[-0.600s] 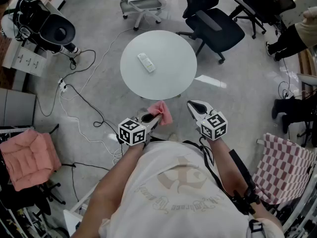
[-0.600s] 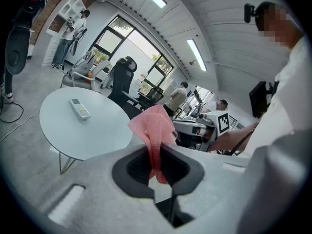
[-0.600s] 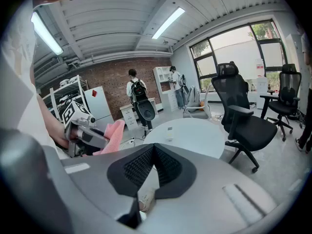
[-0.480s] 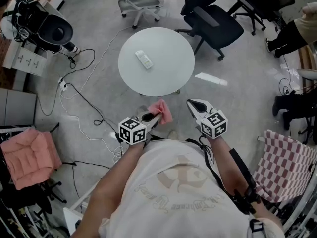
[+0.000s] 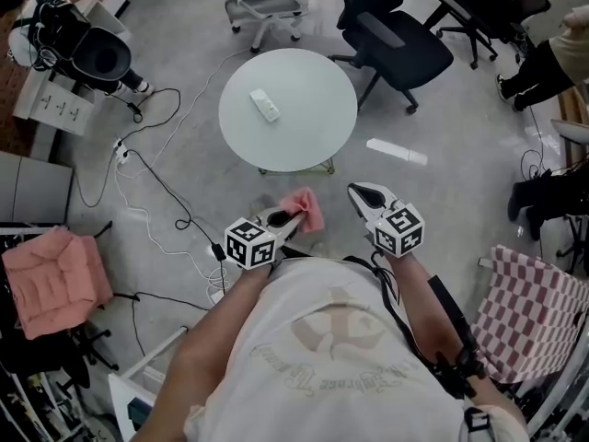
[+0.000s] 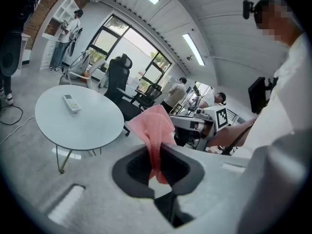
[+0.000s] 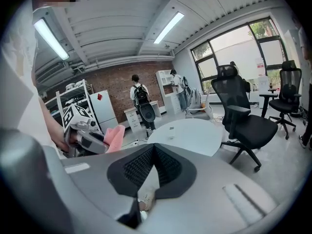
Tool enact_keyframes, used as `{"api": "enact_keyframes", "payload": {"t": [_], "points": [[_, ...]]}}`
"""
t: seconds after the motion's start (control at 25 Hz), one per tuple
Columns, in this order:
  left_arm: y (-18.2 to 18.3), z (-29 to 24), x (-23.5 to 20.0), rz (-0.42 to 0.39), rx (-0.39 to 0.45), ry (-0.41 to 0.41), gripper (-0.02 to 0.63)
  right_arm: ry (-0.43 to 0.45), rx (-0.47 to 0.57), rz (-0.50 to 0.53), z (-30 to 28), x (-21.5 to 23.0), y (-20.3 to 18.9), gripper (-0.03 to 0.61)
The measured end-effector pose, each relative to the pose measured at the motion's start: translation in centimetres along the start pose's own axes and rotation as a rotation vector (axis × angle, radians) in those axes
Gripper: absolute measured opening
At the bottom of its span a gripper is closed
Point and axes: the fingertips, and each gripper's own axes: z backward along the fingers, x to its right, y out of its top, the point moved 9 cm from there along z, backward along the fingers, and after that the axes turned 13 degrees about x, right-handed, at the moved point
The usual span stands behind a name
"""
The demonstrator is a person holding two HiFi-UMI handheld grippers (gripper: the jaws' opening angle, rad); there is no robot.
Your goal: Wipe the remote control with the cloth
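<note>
Closest in, the person's white shirt [image 5: 322, 339] fills the bottom of the head view, and both tools are held out ahead of it over the grey floor [image 5: 442, 191]. The left tool [image 5: 293, 215] is clamped on a pink cloth [image 5: 302, 207]. In the left gripper view the cloth runs down between the dark pads [image 6: 139, 167], pinched there, and its loose upper part stands up above the jaw tips. The right tool [image 5: 359, 193] is near it and about level with it. Its jaws are pressed together with nothing held. A pale shape below its pads may be a shoe [image 7: 146, 199], but it is too blurred to be sure. Both tools point forward and a little down, well short of the table [image 5: 313, 136].

The table is round and white and stands apart from the person. The remote [image 5: 265, 105] lies flat on it, left of the middle, far from the cloth. Cables [image 5: 147, 182] trail over the floor to the left of the table. A pink cushion [image 5: 51, 284] sits at the left edge of the head view and a checked fabric [image 5: 529, 316] at the right edge. Beyond the table stand a black chair [image 5: 396, 40] and a white chair [image 5: 267, 3]. The gripper views show people [image 6: 174, 92] standing farther back, by the windows [image 6: 122, 48] and a brick wall [image 7: 117, 84].
</note>
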Motion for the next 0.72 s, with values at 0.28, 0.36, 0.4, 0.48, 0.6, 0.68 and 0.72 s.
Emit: {"api": "enact_keyframes", "payload": {"t": [0.28, 0.36, 0.4, 0.48, 0.6, 0.68, 0.72], "points": [[-0.2, 1.1, -0.2, 0.004, 0.026, 0.051, 0.018, 0.007, -0.007, -0.018, -0.5, 0.4, -0.8, 0.008], [-0.1, 1.7, -0.4, 0.007, 0.035, 0.070, 0.018, 0.018, -0.017, -0.018, -1.2, 0.4, -0.9, 0.008], [-0.1, 2.1, -0.6, 0.010, 0.039, 0.079, 0.018, 0.024, -0.022, -0.018, -1.7, 0.4, -0.9, 0.008], [-0.1, 2.8, -1.0, 0.019, 0.042, 0.100, 0.018, 0.037, -0.032, -0.020, -2.8, 0.3, -0.7, 0.008], [0.0, 3.6, -2.3, 0.041, 0.044, 0.122, 0.018, 0.054, -0.045, -0.020, -4.9, 0.2, -0.5, 0.008], [0.4, 4.0, -3.3, 0.049, 0.042, 0.122, 0.018, 0.059, -0.054, -0.017, -6.2, 0.1, -0.2, 0.008], [0.8, 4.2, -3.9, 0.052, 0.042, 0.121, 0.018, 0.057, -0.060, -0.016, -6.9, 0.1, 0.0, 0.008]]}}
